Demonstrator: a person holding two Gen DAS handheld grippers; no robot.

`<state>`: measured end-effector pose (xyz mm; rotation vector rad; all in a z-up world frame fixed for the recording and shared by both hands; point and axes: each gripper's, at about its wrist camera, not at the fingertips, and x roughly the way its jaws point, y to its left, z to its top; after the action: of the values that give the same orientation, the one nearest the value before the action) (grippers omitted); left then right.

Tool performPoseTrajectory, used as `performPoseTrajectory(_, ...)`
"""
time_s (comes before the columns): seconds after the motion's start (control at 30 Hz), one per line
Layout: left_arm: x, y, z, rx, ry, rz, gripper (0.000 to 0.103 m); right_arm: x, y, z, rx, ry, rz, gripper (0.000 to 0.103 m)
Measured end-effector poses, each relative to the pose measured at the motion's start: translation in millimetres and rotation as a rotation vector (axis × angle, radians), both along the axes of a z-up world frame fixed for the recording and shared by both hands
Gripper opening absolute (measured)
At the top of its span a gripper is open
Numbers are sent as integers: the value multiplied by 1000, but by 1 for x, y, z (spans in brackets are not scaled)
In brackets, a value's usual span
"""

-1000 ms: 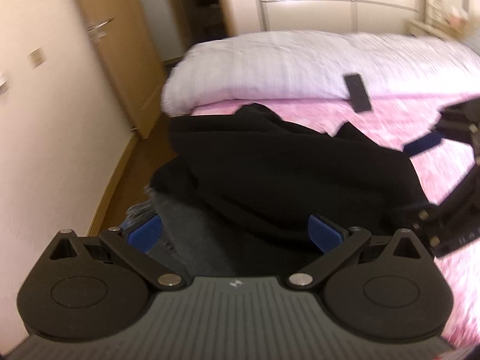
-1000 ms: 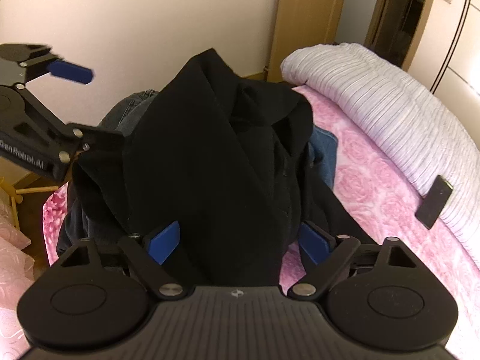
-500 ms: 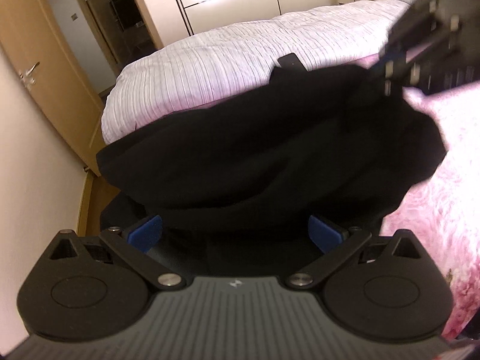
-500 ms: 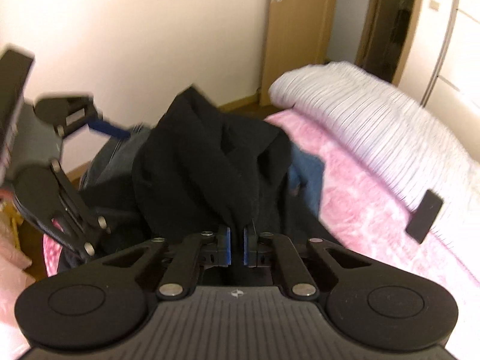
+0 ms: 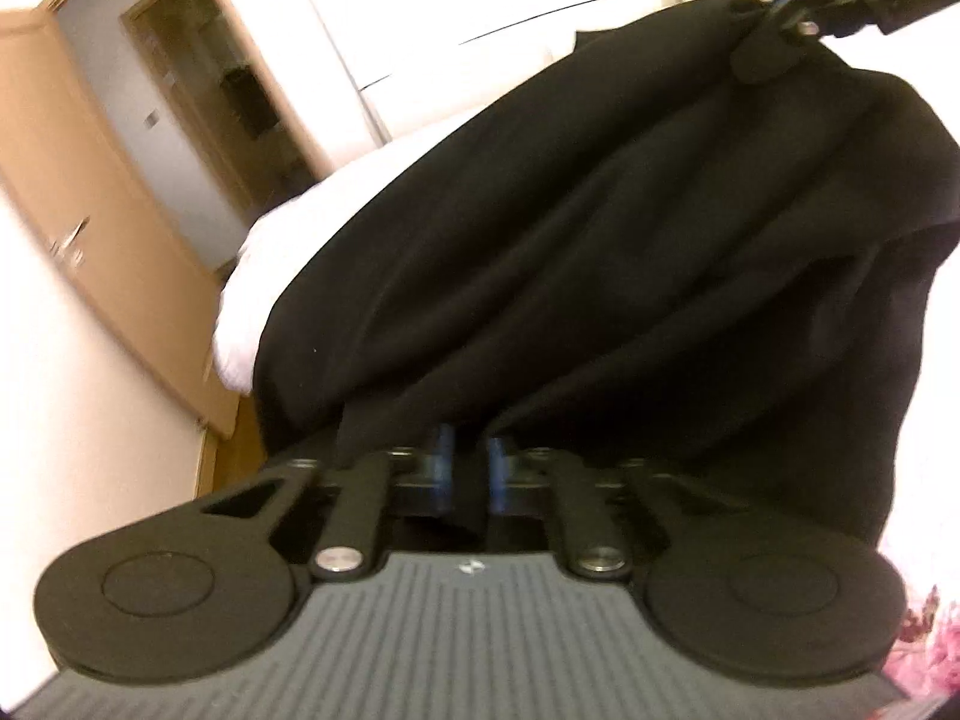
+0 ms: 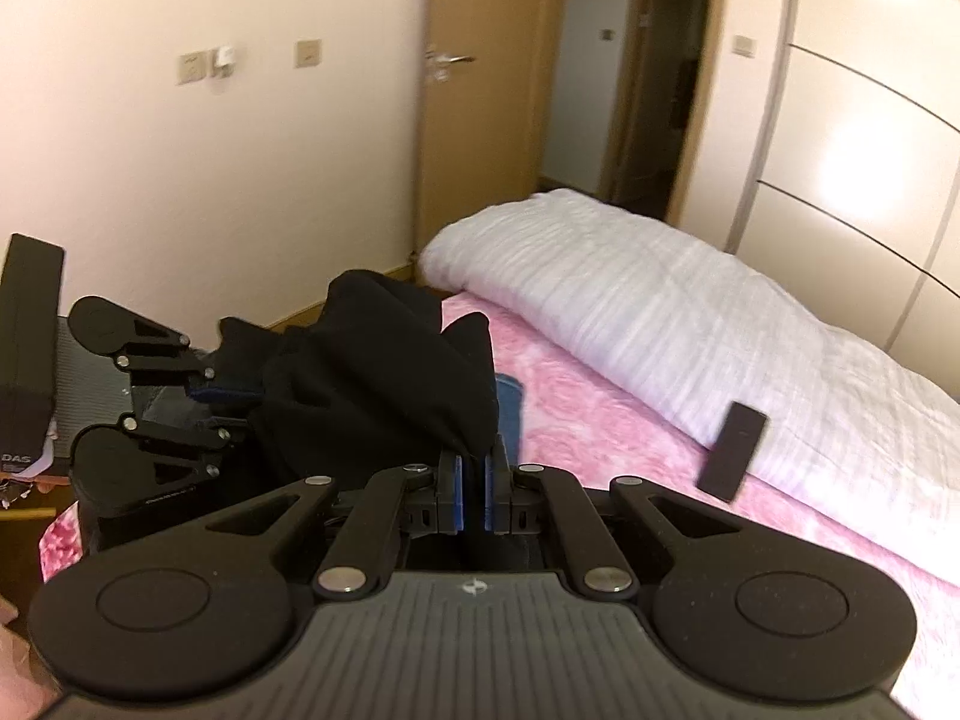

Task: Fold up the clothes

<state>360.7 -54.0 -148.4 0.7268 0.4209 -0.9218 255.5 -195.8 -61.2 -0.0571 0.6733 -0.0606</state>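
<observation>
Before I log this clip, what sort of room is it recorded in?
Most likely a home bedroom. A bed with a pink floral cover carries a rolled white striped duvet, a wall of pale built-in wardrobe panels stands behind it, and a wooden door with a lever handle leads out.

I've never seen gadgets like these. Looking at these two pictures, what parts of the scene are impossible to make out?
- What garment the black cloth is: bunched, fills the left wrist view.
- The bed under it: hidden by the cloth in that view.
- The blue item on the pink bedspread: mostly behind the cloth, right wrist view.
- The right gripper body in the left wrist view: cut off by the top edge, blurred.
</observation>
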Motion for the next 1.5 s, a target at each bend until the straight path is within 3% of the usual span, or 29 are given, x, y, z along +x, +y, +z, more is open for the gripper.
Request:
performPoseTrajectory(0.2,-64,-37,3,2,2,-138,1,-59,-46,8,-4,-28,-132,3)
performPoseTrajectory(0.43,-177,-120,-13,38,40,-321,1,-154,-116,3,-18,-11,-312,3)
performPoseTrajectory(0.9,-394,-277,-61,119,162,-395,0,-399,-315,-61,21,101,-547,0)
performPoseTrajectory(1.03,-397,-287,-62,152,163,-367,3,-443,-359,-52,-12,70,-606,0)
performPoseTrajectory(1.2,-376,-296,-59,176,142,-321,9,-449,-385,-31,-143,-8,-669,0)
performPoseTrajectory(1.27,-369,-296,-59,178,145,-312,21,-445,-393,-38,-161,16,-672,0)
performPoseTrajectory(1.4,-357,-294,-61,184,156,-304,29,-432,-394,-74,-164,131,-685,7)
performPoseTrajectory(1.47,-359,-293,-71,193,177,-319,34,-432,-387,-90,-173,167,-703,22)
performPoseTrajectory(1.5,-359,-294,-79,197,186,-332,36,-433,-383,-97,-175,178,-713,40)
